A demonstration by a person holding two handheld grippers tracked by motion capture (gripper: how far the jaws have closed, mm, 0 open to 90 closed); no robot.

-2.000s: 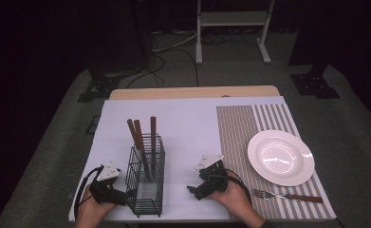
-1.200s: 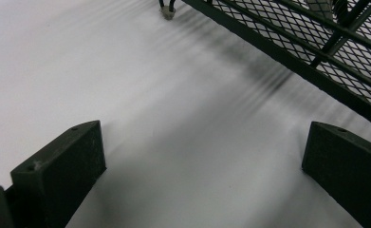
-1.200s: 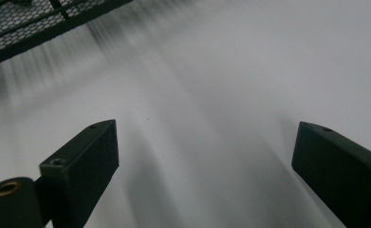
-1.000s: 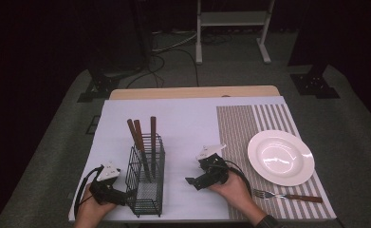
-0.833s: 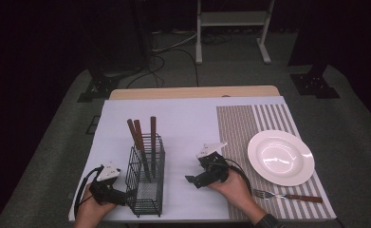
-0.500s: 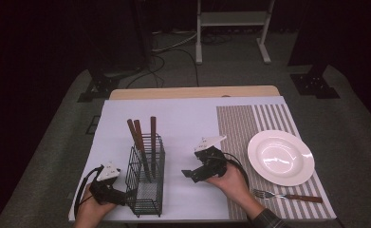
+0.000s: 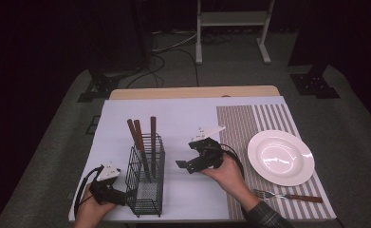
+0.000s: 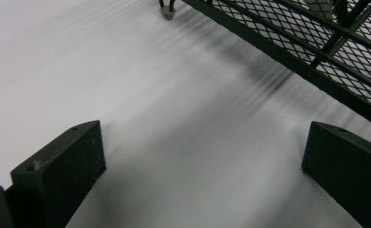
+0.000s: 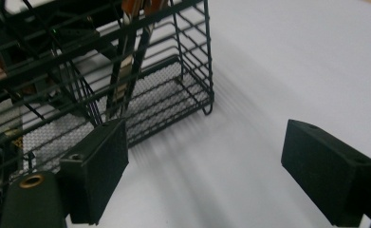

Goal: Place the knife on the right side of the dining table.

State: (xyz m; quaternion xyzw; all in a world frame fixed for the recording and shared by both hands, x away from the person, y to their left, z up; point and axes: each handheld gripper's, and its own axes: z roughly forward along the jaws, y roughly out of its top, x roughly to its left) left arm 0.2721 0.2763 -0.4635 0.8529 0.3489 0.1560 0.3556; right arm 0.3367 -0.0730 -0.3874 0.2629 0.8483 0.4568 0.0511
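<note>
Both grippers are black — the left gripper (image 7: 108,190) and the right gripper (image 7: 197,159) each carry a pale grey three-cornered plate on top and trail a black cable. Their jaws are blocky black pads with small screw holes; a brass-ringed hole sits beside one right jaw. The right hand (image 7: 228,173) shows a dark plaid sleeve (image 7: 264,218).

A wooden table (image 7: 192,91) carries a white sheet (image 7: 188,118) across most of its top. On the sheet stands a black wire caddy (image 7: 146,175). Right of the caddy lies a striped placemat (image 7: 249,123), bearing a white plate (image 7: 280,157) and a fork (image 7: 287,195).
</note>
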